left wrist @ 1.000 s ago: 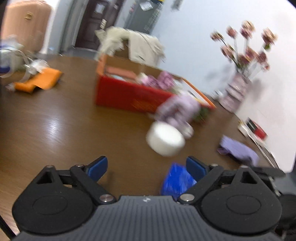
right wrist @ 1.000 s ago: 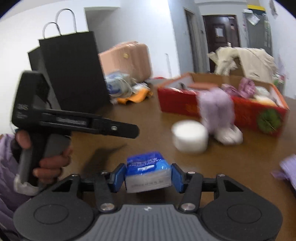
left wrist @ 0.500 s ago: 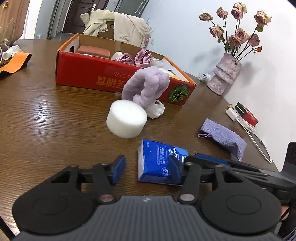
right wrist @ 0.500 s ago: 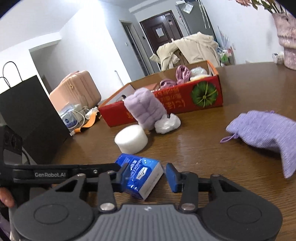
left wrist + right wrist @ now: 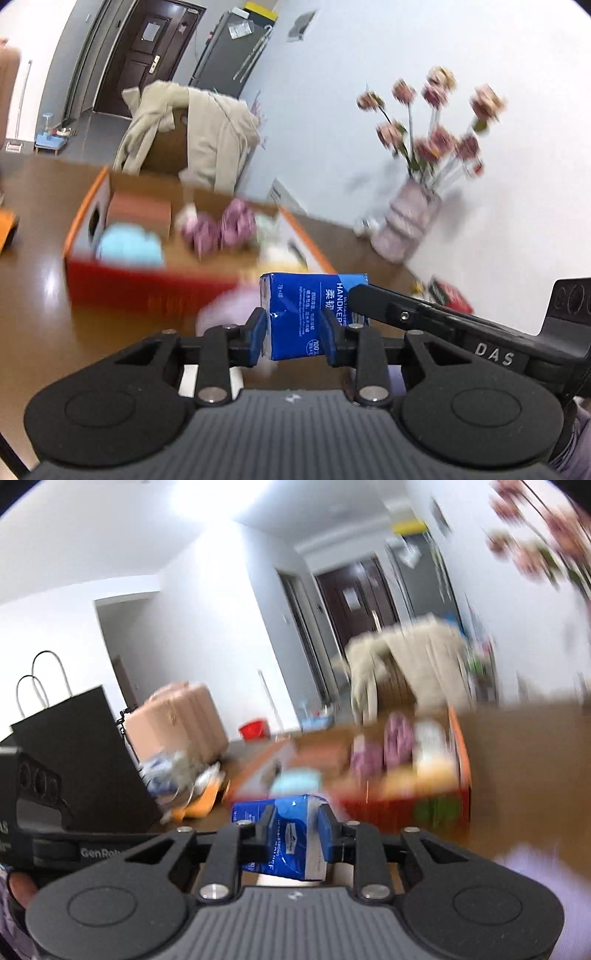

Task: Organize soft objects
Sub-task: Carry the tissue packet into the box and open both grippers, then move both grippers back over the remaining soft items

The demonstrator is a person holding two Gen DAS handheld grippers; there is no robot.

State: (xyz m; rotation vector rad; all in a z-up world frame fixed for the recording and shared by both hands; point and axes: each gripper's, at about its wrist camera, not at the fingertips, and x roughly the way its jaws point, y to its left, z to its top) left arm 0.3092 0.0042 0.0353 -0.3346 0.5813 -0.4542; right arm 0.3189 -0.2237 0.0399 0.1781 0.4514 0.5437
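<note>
2 grippers, left [image 5: 293,334] and right [image 5: 295,836], just closed and clamp 1 tissue pack [image 5: 314,314]; red box [image 5: 147,288] at 11 o'clock holds several soft things; pack not yet in.

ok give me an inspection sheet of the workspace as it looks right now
Surface: brown wooden table, glossy.
Job's things: blue tissue pack lifted; red cardboard box holding soft items, blurred.
Clutter: vase of pink flowers, black paper bag, orange item.
Grippers: left gripper and right gripper, jaws just closing, both shut on the tissue pack.
Cables: nothing seen.
Surroundings: beige coat over a chair, dark door, pink suitcase.
</note>
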